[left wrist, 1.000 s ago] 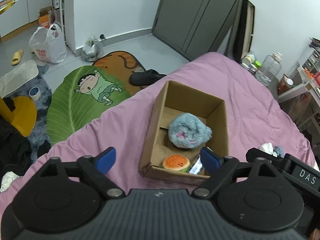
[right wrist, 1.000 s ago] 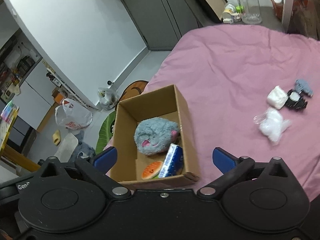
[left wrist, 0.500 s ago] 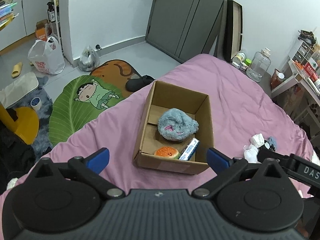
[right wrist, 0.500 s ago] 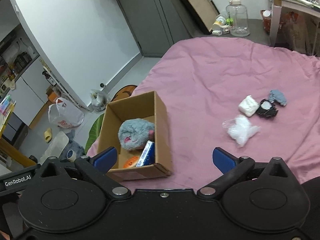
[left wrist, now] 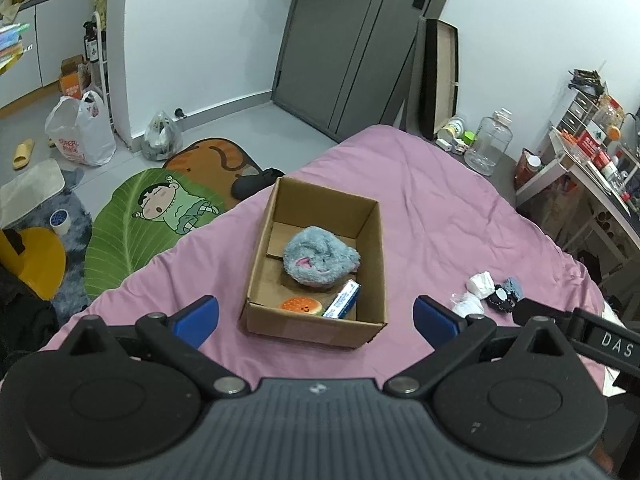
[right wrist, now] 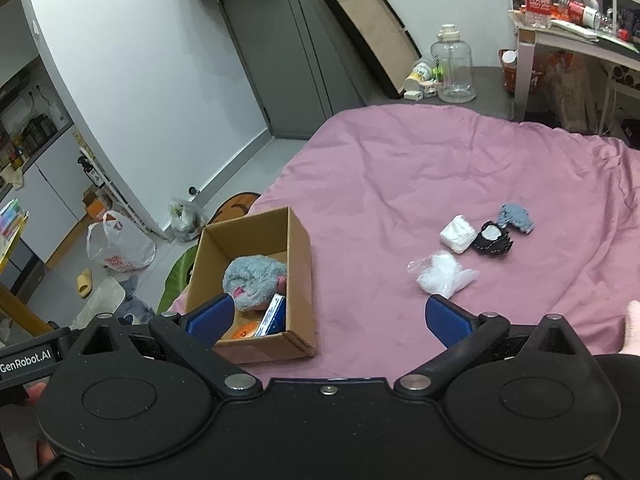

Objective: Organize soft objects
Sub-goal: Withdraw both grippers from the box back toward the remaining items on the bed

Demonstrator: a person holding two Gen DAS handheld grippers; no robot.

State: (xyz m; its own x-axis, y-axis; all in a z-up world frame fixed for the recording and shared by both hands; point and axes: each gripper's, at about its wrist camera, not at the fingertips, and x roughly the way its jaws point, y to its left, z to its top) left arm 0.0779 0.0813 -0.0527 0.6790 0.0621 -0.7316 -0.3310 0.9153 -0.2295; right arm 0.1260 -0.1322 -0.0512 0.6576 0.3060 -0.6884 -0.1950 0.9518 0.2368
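Note:
An open cardboard box [left wrist: 374, 264] [right wrist: 299, 260] sits on the pink bedspread. Inside it lie a grey plush toy [left wrist: 320, 258] [right wrist: 254, 276], an orange burger-shaped toy [left wrist: 301, 306] [right wrist: 242, 332] and a small blue-and-white carton [left wrist: 342, 299] [right wrist: 274, 314]. To the right on the bed lie a clear bag of white stuffing [right wrist: 442, 274] [left wrist: 466, 303], a white pad [right wrist: 457, 234] [left wrist: 482, 284], a black-and-white piece [right wrist: 492, 238] [left wrist: 500, 298] and a small grey plush [right wrist: 516, 218] [left wrist: 513, 287]. My left gripper [left wrist: 316, 316] stands open above the box's near side, holding nothing. My right gripper [right wrist: 328, 314] is open too, between the box and the loose items.
The pink bedspread [right wrist: 420, 168] stretches away behind the box. On the floor to the left lie a leaf-shaped rug [left wrist: 140, 220], a white plastic bag [left wrist: 80, 132] and a black shoe [left wrist: 256, 182]. A cluttered desk [right wrist: 576, 36] and a clear jug [right wrist: 454, 70] stand past the bed.
Both grippers have pulled back and up from the box, so it looks smaller and farther. The left jaws have spread a little wider. The toys in the box have not moved.

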